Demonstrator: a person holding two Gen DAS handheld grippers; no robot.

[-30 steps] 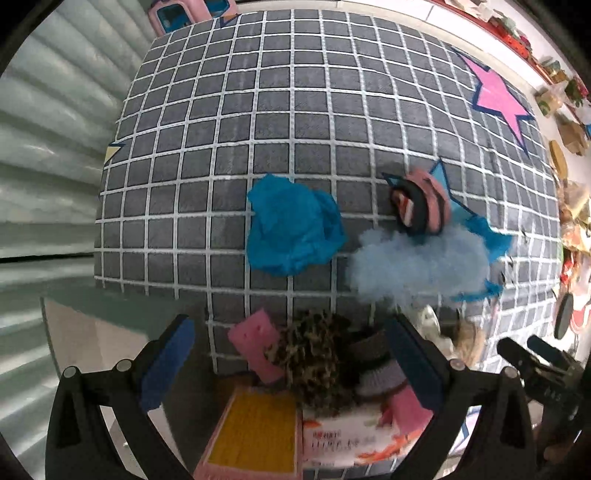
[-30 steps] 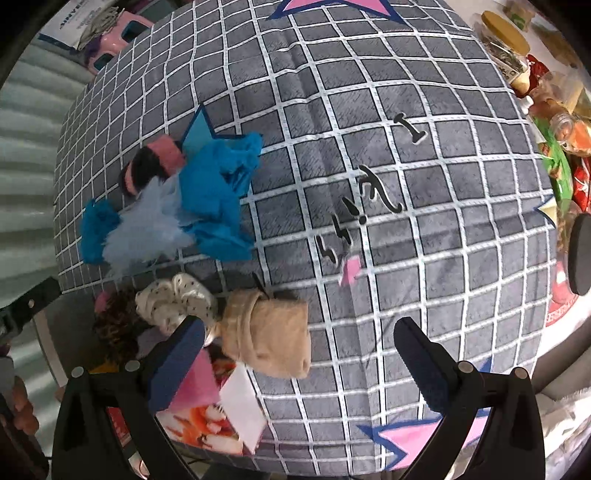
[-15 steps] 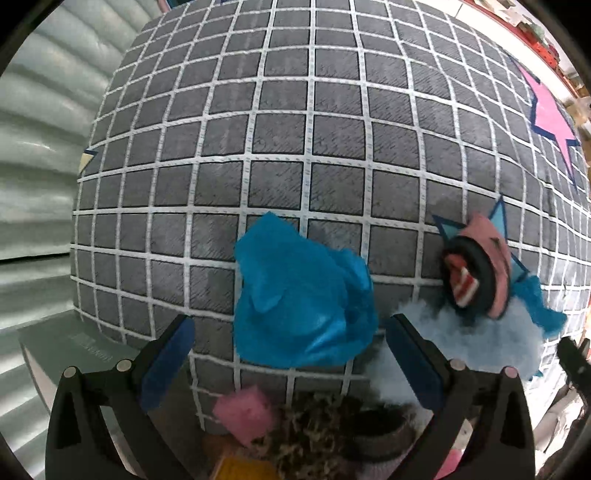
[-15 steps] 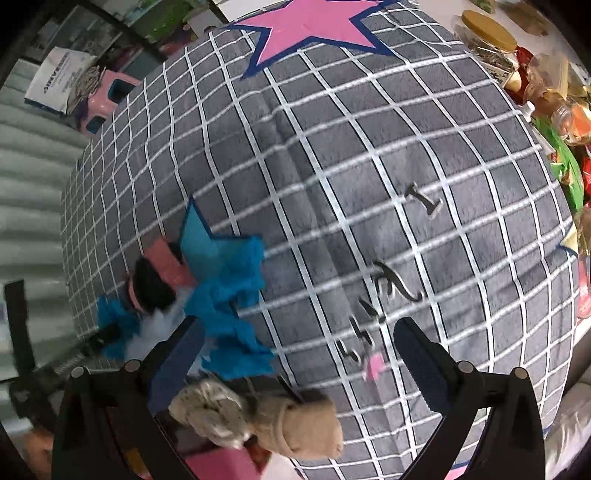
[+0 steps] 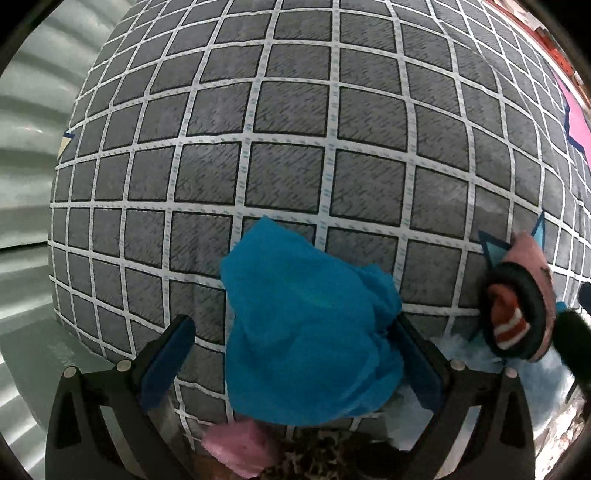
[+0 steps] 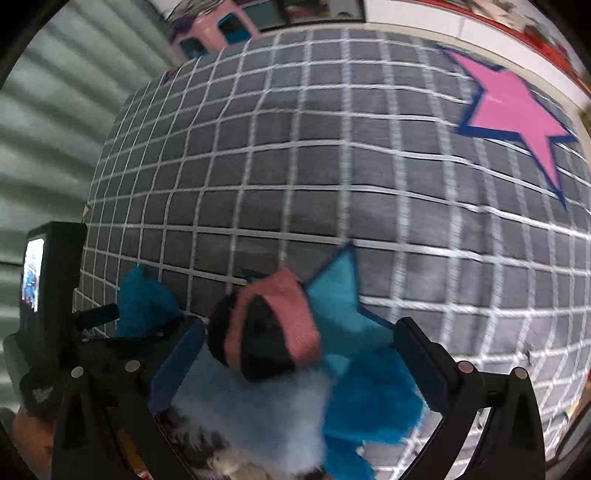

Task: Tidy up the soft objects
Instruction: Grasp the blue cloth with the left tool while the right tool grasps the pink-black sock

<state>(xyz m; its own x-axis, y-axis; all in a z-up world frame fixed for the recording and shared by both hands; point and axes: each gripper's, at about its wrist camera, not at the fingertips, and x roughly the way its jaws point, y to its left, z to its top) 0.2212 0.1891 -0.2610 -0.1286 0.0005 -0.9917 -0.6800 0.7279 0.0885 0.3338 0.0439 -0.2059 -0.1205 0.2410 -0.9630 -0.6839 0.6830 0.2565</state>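
A crumpled bright blue cloth [image 5: 306, 332] lies on the grey checked bedcover [image 5: 295, 129]. My left gripper [image 5: 295, 358] is open with the cloth between its fingers. A pink and black rolled sock [image 5: 517, 310] lies to its right on a pale blue fluffy item [image 5: 465, 350]. In the right wrist view, my right gripper [image 6: 299, 362] is open around the same pink and black sock [image 6: 266, 332], with the fluffy item [image 6: 266, 417] and another blue cloth [image 6: 369, 387] beneath. The first blue cloth [image 6: 147, 302] shows at left.
A pink sponge [image 5: 240, 446] and a leopard-print item [image 5: 317, 461] lie at the near edge. A pink star print [image 6: 513, 107] marks the cover at the far right. A pink stool [image 6: 214, 29] stands beyond the bed. The left gripper's camera body [image 6: 48, 280] is at the left.
Both grippers have moved forward and down toward the pile. The left one now straddles the blue cloth; the right one has swung left to straddle the pink and black sock.
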